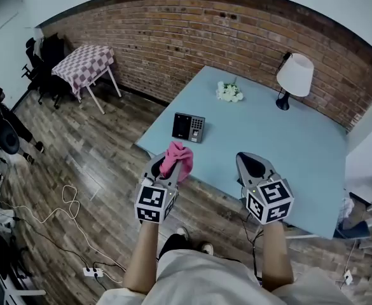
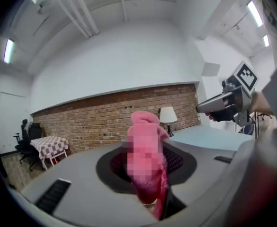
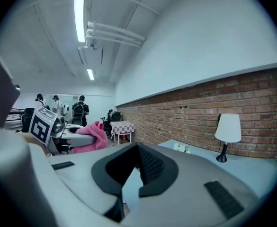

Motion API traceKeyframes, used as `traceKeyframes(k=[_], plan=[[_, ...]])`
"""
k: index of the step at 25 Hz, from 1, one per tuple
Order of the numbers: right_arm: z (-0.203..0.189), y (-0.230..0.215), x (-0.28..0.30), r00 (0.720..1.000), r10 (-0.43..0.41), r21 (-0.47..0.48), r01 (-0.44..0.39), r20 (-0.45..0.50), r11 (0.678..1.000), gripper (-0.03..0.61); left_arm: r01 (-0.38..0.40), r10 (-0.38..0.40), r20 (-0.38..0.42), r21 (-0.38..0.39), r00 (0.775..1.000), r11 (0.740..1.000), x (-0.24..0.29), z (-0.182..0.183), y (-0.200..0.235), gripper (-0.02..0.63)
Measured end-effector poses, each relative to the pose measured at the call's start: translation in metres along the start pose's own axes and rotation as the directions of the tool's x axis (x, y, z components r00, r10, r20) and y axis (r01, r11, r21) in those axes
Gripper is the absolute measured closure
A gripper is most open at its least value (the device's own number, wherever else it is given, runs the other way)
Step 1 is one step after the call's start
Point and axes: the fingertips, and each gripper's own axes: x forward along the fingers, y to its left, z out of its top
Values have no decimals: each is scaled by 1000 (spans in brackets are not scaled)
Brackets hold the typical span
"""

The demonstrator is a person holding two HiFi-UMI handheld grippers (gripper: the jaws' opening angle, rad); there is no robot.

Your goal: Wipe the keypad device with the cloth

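While left gripper point(image 1: 168, 171) clamps crumpled pink cloth point(image 1: 177, 155), right gripper point(image 1: 252, 164) closed, empty, dark keypad device point(image 1: 189, 127) beyond.

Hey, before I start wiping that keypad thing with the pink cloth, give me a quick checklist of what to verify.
1. Cloth gripped: ok. The pink cloth is clamped in the left claw.
2. Right claw free: ok. Its jaws are together with nothing between them.
3. Keypad device reachable: ok. It sits uncovered near the table's near left corner.
4. Cloth on the device: not ok. It is held short of it, apart.
5. Wiping room: ok. The flowers and lamp stand farther back.
6. Where the dirt is: cannot tell.
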Motion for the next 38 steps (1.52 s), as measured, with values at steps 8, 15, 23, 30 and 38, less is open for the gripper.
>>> traceKeyframes(k=[8, 15, 23, 30, 38], plan=[[53, 37, -28, 995, 25, -52, -20, 97, 998, 577, -49, 43, 83, 70, 996, 996, -56, 55, 4, 483], [75, 76, -65, 993, 19, -98, -8, 118, 995, 577, -28, 15, 118, 108, 993, 994, -106, 84, -9, 483], [83, 111, -117, 990, -22, -95, 36, 142, 995, 576, -10, -6, 128, 122, 992, 992, -164, 89, -30, 483], [70, 145, -150, 993, -29, -104, 41, 114, 994, 575, -12, -5, 130, 125, 991, 992, -211, 86, -46, 483], [58, 183, -183, 993, -26, -109, 39, 116, 993, 575, -17, -4, 138, 148, 990, 989, -261, 81, -58, 483]])
